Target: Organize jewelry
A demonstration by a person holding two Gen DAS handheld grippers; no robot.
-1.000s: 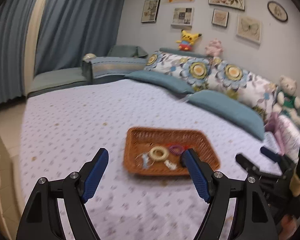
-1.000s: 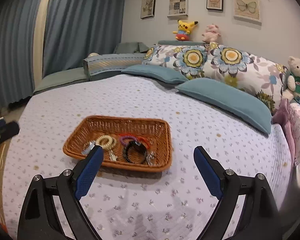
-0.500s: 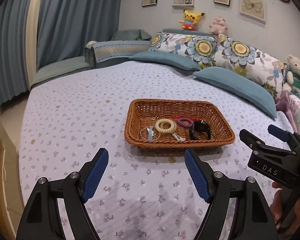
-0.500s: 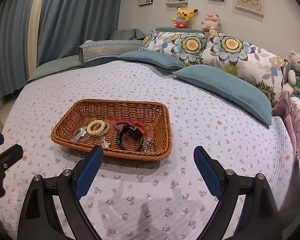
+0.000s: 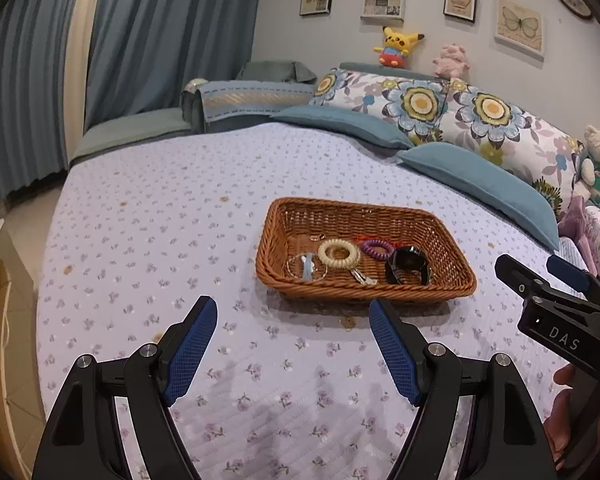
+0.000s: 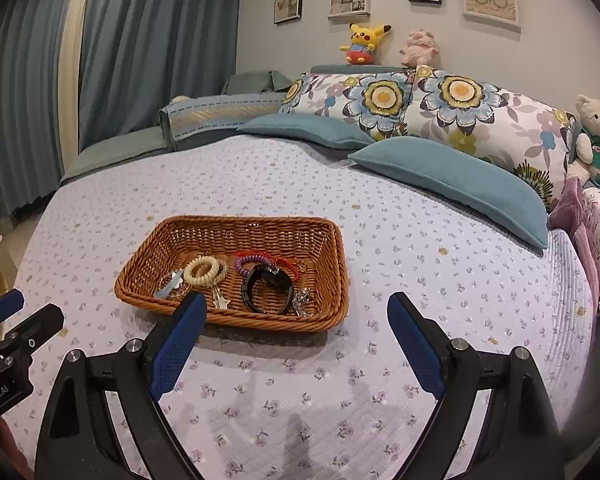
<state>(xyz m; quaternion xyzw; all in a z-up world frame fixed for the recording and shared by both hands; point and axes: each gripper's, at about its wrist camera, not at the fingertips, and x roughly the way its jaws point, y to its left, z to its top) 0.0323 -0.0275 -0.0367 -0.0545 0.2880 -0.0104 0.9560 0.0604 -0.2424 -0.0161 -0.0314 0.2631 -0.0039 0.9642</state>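
A brown wicker basket [image 5: 284, 216] [image 6: 336, 264] sits on the bed. In it lie a cream spiral band [image 5: 339, 253] [image 6: 202, 271], a purple spiral band [image 5: 376, 248] [image 6: 248, 264], a black watch [image 5: 408, 266] [image 6: 267, 288], a thin ring with a pale blue piece [image 5: 307, 267] and small silver charms [image 6: 222, 301]. My left gripper [image 5: 292, 346] is open and empty, a short way in front of the basket. My right gripper [image 6: 296, 338] is open and empty, at the basket's near right corner. It also shows at the right in the left wrist view [image 5: 540, 276].
The flowered lilac bedspread [image 5: 140, 240] [image 6: 440, 280] lies all around the basket. Blue and floral pillows [image 6: 452, 176] and a teddy bear [image 6: 596, 136] line the far and right side. Curtains [image 5: 160, 32] hang at the left.
Both grippers have drawn slightly nearer to the basket. The left view has steadied from its earlier tilt and blur. The jewelry has not moved.
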